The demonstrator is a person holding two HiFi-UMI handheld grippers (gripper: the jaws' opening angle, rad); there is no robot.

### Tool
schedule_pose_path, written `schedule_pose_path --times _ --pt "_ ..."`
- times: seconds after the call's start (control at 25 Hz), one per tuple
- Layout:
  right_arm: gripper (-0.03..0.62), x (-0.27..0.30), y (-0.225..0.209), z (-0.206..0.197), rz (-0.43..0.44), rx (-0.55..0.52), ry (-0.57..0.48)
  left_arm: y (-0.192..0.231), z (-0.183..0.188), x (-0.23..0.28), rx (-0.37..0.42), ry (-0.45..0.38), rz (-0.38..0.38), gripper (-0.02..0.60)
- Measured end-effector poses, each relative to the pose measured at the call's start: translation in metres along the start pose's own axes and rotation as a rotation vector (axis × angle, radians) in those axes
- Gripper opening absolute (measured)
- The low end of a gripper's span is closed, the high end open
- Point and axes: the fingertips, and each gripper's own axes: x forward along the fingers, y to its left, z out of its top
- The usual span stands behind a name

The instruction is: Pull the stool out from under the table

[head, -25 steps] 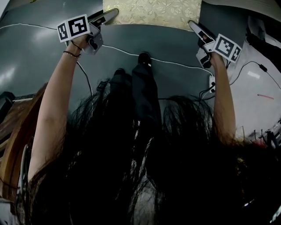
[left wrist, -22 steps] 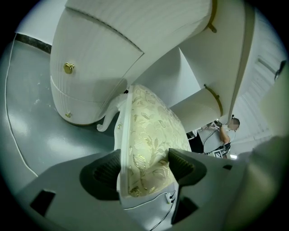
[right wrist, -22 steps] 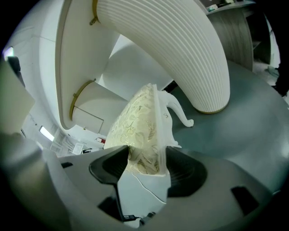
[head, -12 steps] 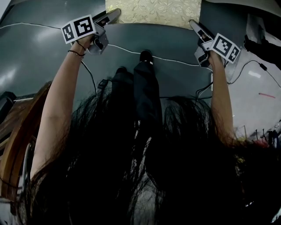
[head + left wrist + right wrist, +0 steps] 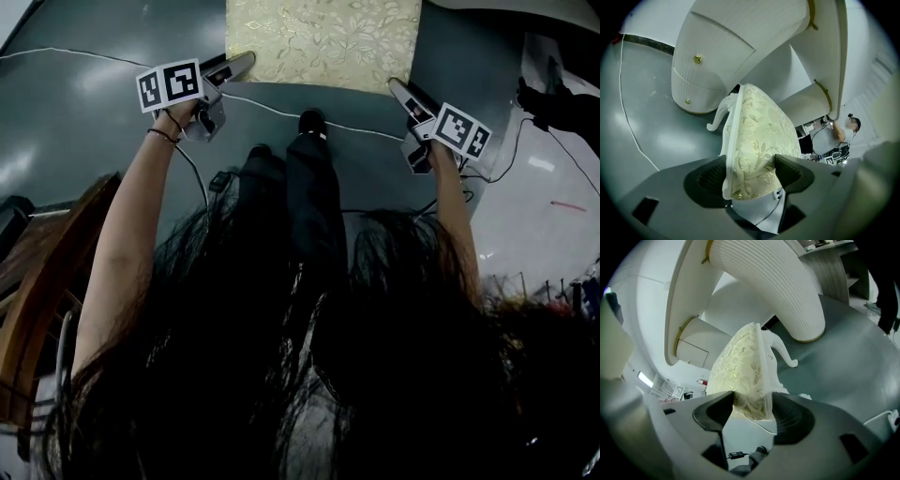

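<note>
The stool (image 5: 323, 42) has a cream cushion with a gold leaf pattern and curved white legs, and it stands at the top of the head view on the grey floor. My left gripper (image 5: 246, 61) is shut on its near left corner, with the cushion edge (image 5: 759, 131) pinched between the dark pads of the left gripper (image 5: 751, 171). On the near right corner my right gripper (image 5: 394, 86) is shut in the same way. The right gripper view shows the right gripper (image 5: 751, 406) clamping the cushion rim (image 5: 740, 362). Behind the stool rises the white table's ribbed pedestal (image 5: 717, 61), also in the right gripper view (image 5: 773, 282).
A thin white cable (image 5: 84, 56) runs across the floor under the stool's front. The person's dark legs and shoe (image 5: 309, 122) stand between my grippers. A wooden chair (image 5: 47, 272) is at the left; cables (image 5: 469, 187) lie at the right. Another person (image 5: 834, 136) is far behind.
The stool has slid toward me: more of its cushion shows below the top edge. Both grippers have come back with it, and the right one has also moved inward.
</note>
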Motion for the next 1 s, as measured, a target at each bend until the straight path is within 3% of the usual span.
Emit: schedule_pose_path --times 0.12,0.48,0.76,1.0 --pt "0.270 0.000 0.002 -0.004 0.006 0.000 0.019 0.000 -0.002 -0.004 0.006 0.005 0.011 0.331" --pt "0.270 0.004 0.007 0.011 0.050 -0.086 0.014 -0.008 0.007 -0.013 0.059 -0.103 0.012 0.331" --pt "0.270 0.005 0.013 0.037 0.118 -0.208 -0.044 -0.026 0.017 -0.024 0.129 -0.252 0.023 0.331" --pt "0.270 0.009 0.004 0.020 0.097 -0.175 -0.041 -0.016 0.007 -0.020 0.123 -0.201 0.033 0.331"
